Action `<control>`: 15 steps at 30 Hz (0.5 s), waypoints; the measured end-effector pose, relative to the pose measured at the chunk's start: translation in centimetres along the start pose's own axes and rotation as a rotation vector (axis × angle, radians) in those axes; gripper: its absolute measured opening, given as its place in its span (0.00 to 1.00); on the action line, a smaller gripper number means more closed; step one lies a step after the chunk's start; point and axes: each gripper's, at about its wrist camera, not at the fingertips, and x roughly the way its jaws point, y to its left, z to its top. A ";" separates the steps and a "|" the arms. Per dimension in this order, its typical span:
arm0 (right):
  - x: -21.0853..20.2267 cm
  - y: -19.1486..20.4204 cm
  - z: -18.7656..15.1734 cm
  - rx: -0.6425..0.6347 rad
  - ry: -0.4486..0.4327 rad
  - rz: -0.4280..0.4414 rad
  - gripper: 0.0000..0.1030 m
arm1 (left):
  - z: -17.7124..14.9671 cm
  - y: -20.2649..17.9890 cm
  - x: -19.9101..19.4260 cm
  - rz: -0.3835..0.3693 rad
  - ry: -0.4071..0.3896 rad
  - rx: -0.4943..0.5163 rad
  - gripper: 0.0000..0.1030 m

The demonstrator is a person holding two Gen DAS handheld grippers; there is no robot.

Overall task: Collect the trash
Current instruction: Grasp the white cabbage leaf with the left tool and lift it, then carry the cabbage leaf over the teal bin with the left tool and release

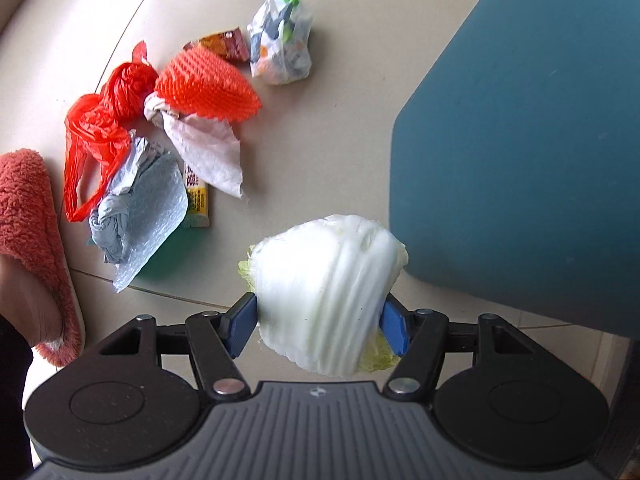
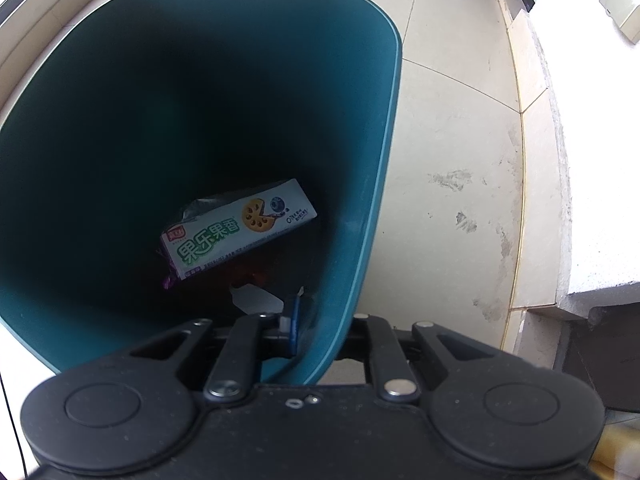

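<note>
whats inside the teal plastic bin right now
Inside the teal plastic bin lies a white and green biscuit box on dark wrappers, with a white scrap nearer. The bottom beneath them is dark and covered.

a ribbed, waxy-white cabbage chunk [image 1: 326,294] with crinkled yellow-green leaf edges sits between matt blue plastic pads [image 1: 240,330]. on the smooth, faintly glossy beige floor tiles [image 1: 360,40] lie a thin crinkled red plastic bag [image 1: 106,120], an orange foam net sleeve [image 1: 208,86] with a dimpled mesh surface, a soft creased paper towel [image 1: 206,152], pale blue bubble wrap [image 1: 154,216] and a translucent film bag [image 1: 280,40]. at near left, a fluffy coral fleece slipper [image 1: 34,240]. the teal bin [image 2: 372,200] is smooth matt plastic; inside lies a glossy printed cardboard biscuit box [image 2: 236,230]. the gripper frames are matt black plastic with shiny metal rivets [image 2: 394,388].
</note>
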 end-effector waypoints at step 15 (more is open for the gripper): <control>-0.6 0.7 -0.8 -0.025 -0.029 -0.009 0.11 | 1.3 -3.1 -18.5 -0.145 -0.315 0.040 0.62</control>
